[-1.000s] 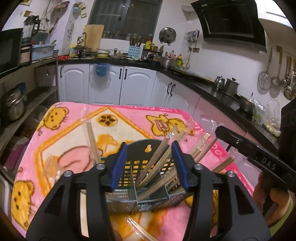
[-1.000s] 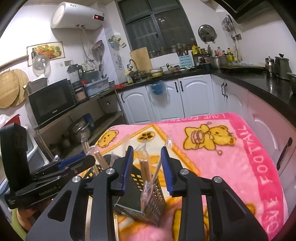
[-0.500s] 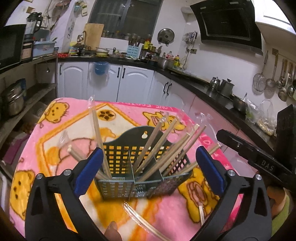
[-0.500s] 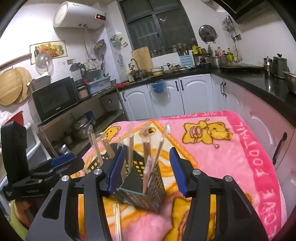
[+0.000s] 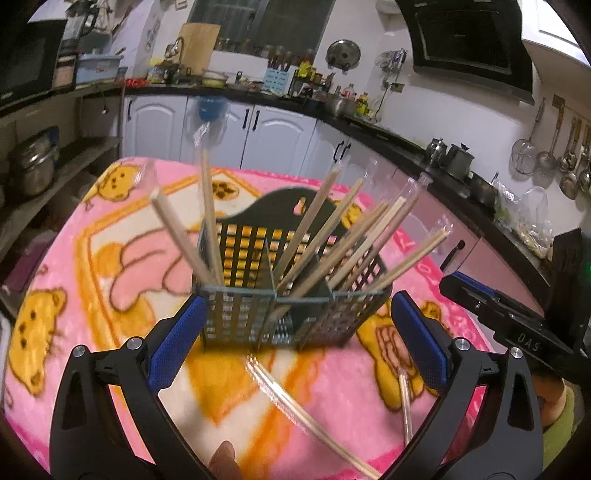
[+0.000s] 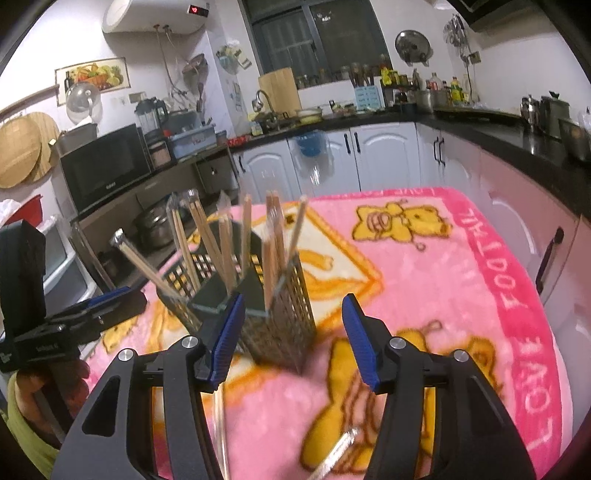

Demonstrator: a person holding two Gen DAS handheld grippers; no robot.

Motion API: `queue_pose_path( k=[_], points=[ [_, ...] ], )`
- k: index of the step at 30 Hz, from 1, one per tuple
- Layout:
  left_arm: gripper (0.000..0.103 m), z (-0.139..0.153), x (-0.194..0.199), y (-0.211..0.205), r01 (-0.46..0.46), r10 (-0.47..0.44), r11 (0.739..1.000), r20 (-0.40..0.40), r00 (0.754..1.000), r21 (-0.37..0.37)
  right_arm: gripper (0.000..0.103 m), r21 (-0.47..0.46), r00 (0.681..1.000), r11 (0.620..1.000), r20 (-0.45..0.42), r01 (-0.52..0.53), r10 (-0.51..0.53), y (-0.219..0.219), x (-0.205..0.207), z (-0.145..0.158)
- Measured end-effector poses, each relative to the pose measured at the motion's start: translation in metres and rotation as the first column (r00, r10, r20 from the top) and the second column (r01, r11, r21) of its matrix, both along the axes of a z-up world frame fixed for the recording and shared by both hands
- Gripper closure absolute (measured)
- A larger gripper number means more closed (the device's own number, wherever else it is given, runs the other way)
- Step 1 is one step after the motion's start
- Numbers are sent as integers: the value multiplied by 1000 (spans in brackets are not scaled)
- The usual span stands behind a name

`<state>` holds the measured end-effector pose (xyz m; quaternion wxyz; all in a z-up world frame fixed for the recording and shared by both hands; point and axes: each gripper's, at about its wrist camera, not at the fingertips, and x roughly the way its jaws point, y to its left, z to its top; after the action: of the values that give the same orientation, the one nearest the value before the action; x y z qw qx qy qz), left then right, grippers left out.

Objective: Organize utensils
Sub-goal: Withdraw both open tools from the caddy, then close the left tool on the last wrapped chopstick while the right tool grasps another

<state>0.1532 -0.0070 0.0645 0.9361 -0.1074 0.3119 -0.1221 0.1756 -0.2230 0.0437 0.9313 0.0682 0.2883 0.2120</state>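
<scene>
The dark perforated utensil basket (image 5: pixel 273 295) stands upright on a pink blanket (image 5: pixel 110 280) printed with yellow bears. An internal divider splits the basket into compartments. Wooden chopsticks (image 5: pixel 332 236) stand in it, many in clear plastic sleeves. In the left wrist view, two lean out of the left compartment and a larger bundle fans to the right from the right-hand compartments.

More sleeved chopsticks lie flat on the blanket in front of the basket (image 5: pixel 295 398), with another to their right (image 5: pixel 405 402).

The left gripper (image 5: pixel 295 343) is just in front of the basket, jaws wide apart, one blue pad near each front corner of the basket and nothing between the pads. The right gripper (image 6: pixel 291 332) is beside the basket's near corner with its jaws partly apart; they hold nothing, and the basket corner shows in the gap beyond them.

Legible writing: "LOVE FOOTBALL" along the blanket's pink border (image 6: pixel 532 332). The letters "DAS" appear upside down on the body of the right gripper as seen from the left wrist view. A red display glows on the white water heater (image 6: pixel 155 14) above the basket; its digits are unreadable.
</scene>
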Motion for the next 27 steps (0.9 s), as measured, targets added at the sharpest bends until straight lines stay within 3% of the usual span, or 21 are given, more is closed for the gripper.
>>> queue_pose_path(
  k=[14, 27],
  points=[
    [11, -48, -4, 2, -14, 12, 1000, -140, 990, -12, 50, -48, 996, 999, -93, -23, 19, -3, -15, -35],
    [11, -76, -1, -5, -19, 22, 1000, -219, 975, 14, 50, -89, 984, 995, -175, -39, 22, -8, -24, -64]
  ],
)
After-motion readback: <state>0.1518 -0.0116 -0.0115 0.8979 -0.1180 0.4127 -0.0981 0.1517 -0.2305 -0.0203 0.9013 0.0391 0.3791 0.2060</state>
